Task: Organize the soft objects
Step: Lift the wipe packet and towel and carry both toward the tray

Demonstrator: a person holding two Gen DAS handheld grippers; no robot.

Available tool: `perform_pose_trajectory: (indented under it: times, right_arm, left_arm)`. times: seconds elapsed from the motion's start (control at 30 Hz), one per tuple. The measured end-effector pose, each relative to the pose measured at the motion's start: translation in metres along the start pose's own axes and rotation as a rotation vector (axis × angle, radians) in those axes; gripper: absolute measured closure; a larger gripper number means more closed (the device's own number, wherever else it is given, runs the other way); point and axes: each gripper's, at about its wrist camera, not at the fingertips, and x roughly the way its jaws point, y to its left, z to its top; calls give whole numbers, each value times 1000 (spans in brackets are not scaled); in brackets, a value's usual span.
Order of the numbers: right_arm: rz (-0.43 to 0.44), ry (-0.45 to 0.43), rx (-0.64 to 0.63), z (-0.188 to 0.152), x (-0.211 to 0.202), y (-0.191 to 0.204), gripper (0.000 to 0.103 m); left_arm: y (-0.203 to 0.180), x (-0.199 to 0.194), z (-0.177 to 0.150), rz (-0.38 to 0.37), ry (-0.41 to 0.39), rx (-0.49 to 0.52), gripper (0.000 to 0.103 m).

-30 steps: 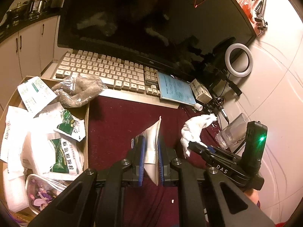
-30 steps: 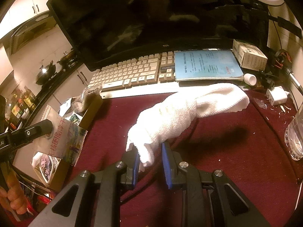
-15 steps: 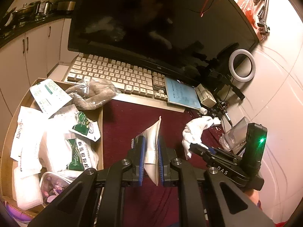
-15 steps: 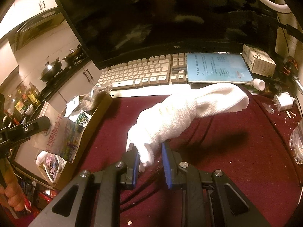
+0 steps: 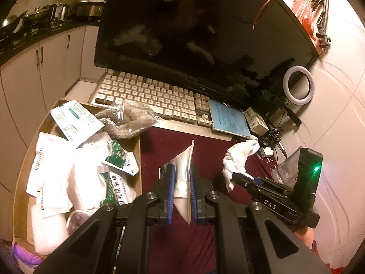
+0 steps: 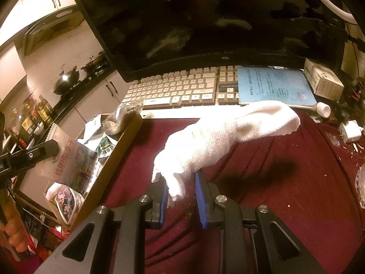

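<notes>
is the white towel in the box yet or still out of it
Out. The white towel hangs bunched from the right claw, shut on its end, above the maroon cloth, beside the cardboard box.

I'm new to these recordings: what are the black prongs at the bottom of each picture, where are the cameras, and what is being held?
There is no robot arm here. A person carries a two-finger gripper in each hand, and a fisheye camera on each looks forward along its fingers, so the prongs are the gripper itself. In the left wrist view the left gripper is shut on a flat silvery packet. In the right wrist view the right gripper is shut on a white towel. Below lies a dark red cloth, with a keyboard and monitor behind. On the left, a cardboard box holds more soft packets.
</notes>
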Motion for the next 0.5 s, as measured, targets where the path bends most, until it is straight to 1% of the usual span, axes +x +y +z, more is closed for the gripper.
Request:
perform_pose_trajectory:
  times: [0.23,0.5]
  right_arm:
    - [14,10,-11,0,5,6,79]
    - [4,11,-8,0,6,6,79]
  left_arm:
    - [8,-7,1,13,-13,-12,91]
    - [12,-13,1,14,-26,-19,91]
